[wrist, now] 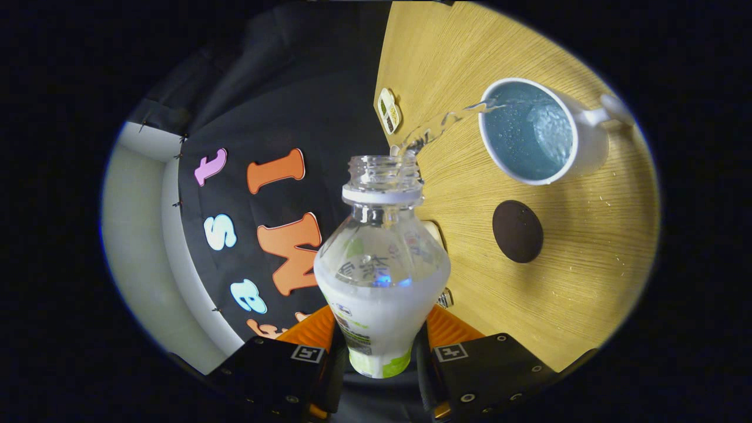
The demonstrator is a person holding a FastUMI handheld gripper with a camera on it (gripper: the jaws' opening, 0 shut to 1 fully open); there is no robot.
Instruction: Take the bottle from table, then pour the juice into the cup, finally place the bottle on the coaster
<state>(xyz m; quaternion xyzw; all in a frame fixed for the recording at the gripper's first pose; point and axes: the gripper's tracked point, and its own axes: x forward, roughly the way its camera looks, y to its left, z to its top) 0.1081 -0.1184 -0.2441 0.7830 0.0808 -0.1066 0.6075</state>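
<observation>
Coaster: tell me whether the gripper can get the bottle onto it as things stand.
Probably yes. The gripper is shut on the bottle, tipped and pouring into the cup. The dark coaster lies bare on the table just short of the cup, nothing between; the bottle must be righted first.

The bottle (380,276) carries a printed label, its characters too blurred to read.

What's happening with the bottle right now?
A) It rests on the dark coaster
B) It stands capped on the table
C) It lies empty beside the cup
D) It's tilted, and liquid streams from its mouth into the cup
D: the hand-held gripper holds the tilted, uncapped bottle between its fingers, and a clear stream arcs from its mouth into the cup.
</observation>
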